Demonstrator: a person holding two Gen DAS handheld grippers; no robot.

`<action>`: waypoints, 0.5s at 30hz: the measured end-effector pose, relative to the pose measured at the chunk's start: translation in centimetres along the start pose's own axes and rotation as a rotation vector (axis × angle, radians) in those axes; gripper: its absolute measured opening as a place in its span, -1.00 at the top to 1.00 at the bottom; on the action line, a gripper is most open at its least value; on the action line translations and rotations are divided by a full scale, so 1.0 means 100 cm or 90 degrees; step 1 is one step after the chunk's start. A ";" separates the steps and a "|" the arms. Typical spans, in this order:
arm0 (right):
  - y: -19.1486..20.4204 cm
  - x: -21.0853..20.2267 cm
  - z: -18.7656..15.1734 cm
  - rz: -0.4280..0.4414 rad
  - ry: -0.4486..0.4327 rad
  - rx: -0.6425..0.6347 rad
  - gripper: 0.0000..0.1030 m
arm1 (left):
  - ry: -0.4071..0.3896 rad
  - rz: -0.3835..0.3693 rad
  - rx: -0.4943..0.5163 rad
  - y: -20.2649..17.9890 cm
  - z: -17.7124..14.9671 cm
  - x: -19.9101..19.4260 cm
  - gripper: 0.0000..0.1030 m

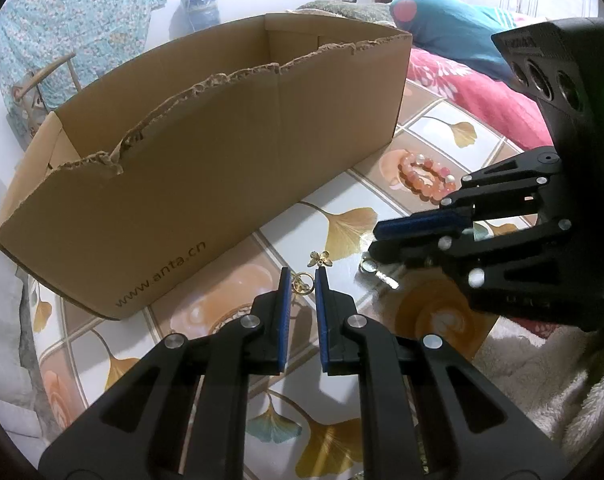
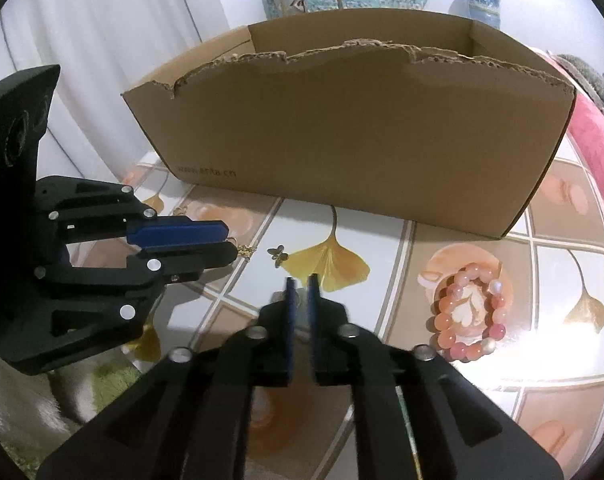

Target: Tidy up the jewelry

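Note:
A small gold earring (image 1: 302, 283) sits between the blue pads of my left gripper (image 1: 302, 274), which is shut on it just above the tiled tabletop (image 1: 342, 200). From the right wrist view, that left gripper (image 2: 230, 242) comes in from the left with the gold earring (image 2: 243, 250) at its tip. A gold butterfly piece (image 1: 320, 259) (image 2: 277, 256) lies just beyond. My right gripper (image 2: 301, 282) (image 1: 374, 240) has its jaws slightly apart over a small silver piece (image 1: 370, 267) on the table. A pink bead bracelet (image 1: 426, 178) (image 2: 468, 312) lies to the right.
A long open cardboard box (image 1: 221, 160) (image 2: 362, 120) with a torn near rim stands right behind the jewelry. A pink blanket (image 1: 482, 92) and a teal pillow (image 1: 454, 28) lie at the back right. Fluffy white fabric (image 1: 542, 360) borders the table's near right edge.

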State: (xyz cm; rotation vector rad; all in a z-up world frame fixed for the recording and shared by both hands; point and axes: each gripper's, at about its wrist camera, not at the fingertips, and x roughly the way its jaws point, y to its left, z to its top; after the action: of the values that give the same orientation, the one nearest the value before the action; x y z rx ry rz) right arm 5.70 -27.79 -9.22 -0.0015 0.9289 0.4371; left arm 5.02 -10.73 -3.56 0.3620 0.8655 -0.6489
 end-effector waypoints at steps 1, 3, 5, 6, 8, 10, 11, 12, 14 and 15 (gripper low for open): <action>0.001 -0.001 -0.001 0.001 -0.001 -0.003 0.51 | 0.001 0.000 0.000 0.000 0.000 0.000 0.79; 0.005 -0.001 -0.001 -0.003 0.000 -0.014 0.48 | 0.003 0.000 -0.001 -0.001 -0.001 0.000 0.79; 0.008 0.001 -0.002 -0.015 0.007 -0.026 0.48 | 0.002 0.001 -0.002 -0.001 -0.001 0.000 0.79; 0.007 0.003 -0.001 -0.024 0.013 -0.032 0.48 | 0.002 0.001 -0.002 -0.001 -0.001 0.000 0.79; 0.010 0.005 -0.003 -0.032 0.023 -0.039 0.49 | 0.001 0.001 -0.003 0.000 -0.001 0.000 0.79; 0.012 0.006 -0.003 -0.049 0.030 -0.051 0.56 | 0.000 0.001 -0.004 0.001 -0.001 0.000 0.79; 0.013 0.006 -0.003 -0.059 0.034 -0.056 0.59 | 0.000 0.001 -0.005 0.001 -0.002 0.000 0.79; 0.013 0.006 -0.002 -0.060 0.039 -0.055 0.62 | 0.000 0.001 -0.005 0.001 -0.002 0.000 0.79; 0.012 0.008 0.000 -0.058 0.046 -0.043 0.66 | 0.000 0.001 -0.007 0.003 -0.003 0.000 0.79; 0.010 0.008 0.001 -0.058 0.050 -0.039 0.70 | -0.001 0.000 -0.009 0.003 -0.003 0.000 0.79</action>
State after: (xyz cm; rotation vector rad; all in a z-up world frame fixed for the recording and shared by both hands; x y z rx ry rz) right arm 5.86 -26.52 -9.58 -0.1169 0.9880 0.3825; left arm 5.04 -10.32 -3.74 0.3493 0.8681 -0.6430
